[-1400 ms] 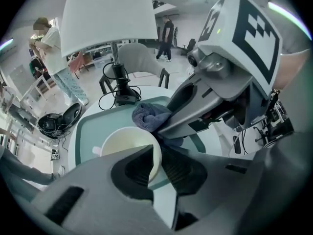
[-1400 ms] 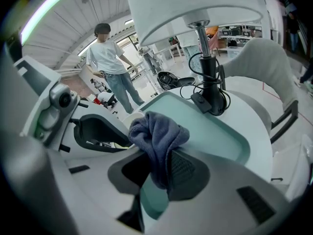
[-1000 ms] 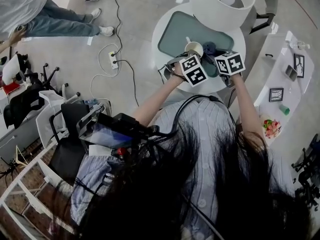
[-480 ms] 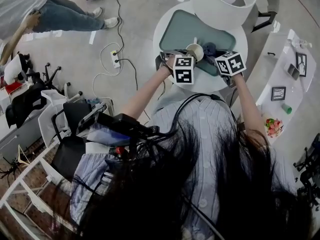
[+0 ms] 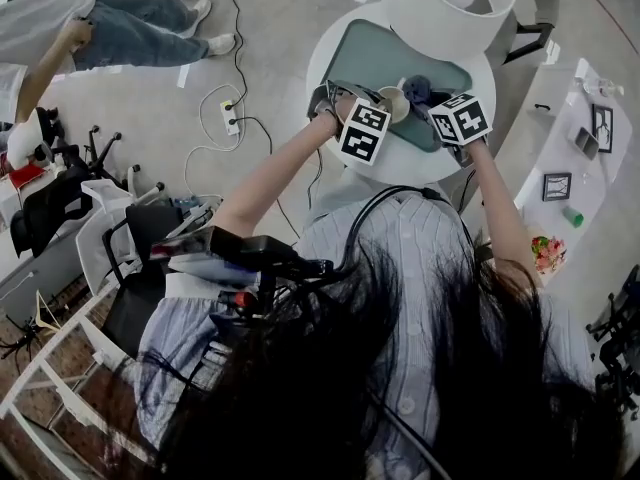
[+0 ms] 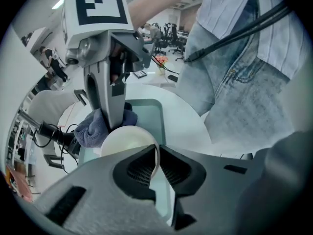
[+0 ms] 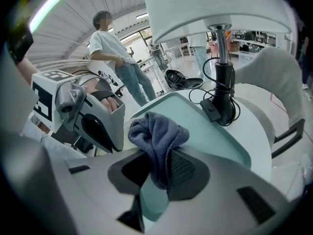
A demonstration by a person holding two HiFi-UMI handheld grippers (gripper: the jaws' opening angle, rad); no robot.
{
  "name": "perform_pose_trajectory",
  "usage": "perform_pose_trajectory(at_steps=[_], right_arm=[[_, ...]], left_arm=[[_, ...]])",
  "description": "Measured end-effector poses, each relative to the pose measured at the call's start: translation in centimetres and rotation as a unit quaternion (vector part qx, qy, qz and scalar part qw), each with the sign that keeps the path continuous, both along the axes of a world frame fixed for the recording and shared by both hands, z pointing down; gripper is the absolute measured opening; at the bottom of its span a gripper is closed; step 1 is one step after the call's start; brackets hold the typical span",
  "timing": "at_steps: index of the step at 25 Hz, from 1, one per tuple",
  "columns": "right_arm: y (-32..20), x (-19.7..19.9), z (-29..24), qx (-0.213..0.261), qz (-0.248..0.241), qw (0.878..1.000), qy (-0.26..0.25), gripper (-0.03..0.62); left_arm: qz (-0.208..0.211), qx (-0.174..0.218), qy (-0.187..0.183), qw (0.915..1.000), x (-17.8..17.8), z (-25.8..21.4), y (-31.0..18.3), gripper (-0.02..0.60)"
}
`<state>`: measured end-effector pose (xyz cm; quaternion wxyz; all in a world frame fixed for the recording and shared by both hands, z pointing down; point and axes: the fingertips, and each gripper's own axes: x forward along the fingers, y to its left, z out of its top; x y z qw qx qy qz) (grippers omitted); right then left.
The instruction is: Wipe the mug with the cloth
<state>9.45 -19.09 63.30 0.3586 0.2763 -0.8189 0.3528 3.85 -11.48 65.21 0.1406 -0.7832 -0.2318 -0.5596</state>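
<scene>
Head view. One round white table (image 5: pixel 325 48) carried one pale-green rectangular tray with rounded corners (image 5: pixel 365 58). One cream, smooth-glazed mug (image 5: pixel 393 103) sat at the tray's 6 o'clock edge. One dark-blue, soft-piled cloth (image 5: pixel 418 91) lay bunched at the mug's 2 o'clock, touching it. Two grippers were counted, each with one black-and-white marker cube. The left gripper (image 5: pixel 378 98) met the mug from 8 o'clock and the right gripper (image 5: pixel 430 103) met the cloth from 4 o'clock. One white drum-shaped lampshade (image 5: pixel 450 3) hung over the table's 1 o'clock side. One person in jeans (image 5: pixel 110 28) stood at the frame's 10 o'clock.

Left gripper view. The left gripper (image 6: pixel 157 155) had both ribbed black pads pinched on the thin rim wall of the mug (image 6: pixel 124 141), so the mug was clamped. At the mug's 11 o'clock the cloth (image 6: pixel 88 130) pressed against it, and the right gripper (image 6: pixel 111 119) came down onto the cloth from 12 o'clock. The tray (image 6: pixel 149 109) lay beneath them.

Right gripper view. The right gripper (image 7: pixel 159 173) was closed on a hanging fold of the cloth (image 7: pixel 156 131), whose crumpled bulk rose above the pads. The left gripper (image 7: pixel 105 129) stood at 9 o'clock. The tray (image 7: pixel 200 116) ran towards 2 o'clock. One black lamp stem (image 7: pixel 224 82) rose at 1 o'clock.
</scene>
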Motion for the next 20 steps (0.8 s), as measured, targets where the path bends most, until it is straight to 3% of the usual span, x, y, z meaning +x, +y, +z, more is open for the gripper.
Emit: perform_pose_trajectory(at_steps=[12,17,20], right_arm=[[-1.3,0.7,-1.0,0.067,-0.081,0.989,0.101,0.094],[-1.4,0.9,-1.5,0.069,-0.066,0.991,0.098,0.094],[-1.4,1.1,-1.5,0.063,-0.041,0.994,0.085,0.094]], left_arm=[[0.081,0.014,-0.008,0.9966,-0.2,0.1,-0.1,0.041],[0.087,0.014,-0.005,0.9961,-0.1,0.4,0.0,0.041],[0.060,0.014,0.007,0.9981,0.5,0.4,-0.1,0.041]])
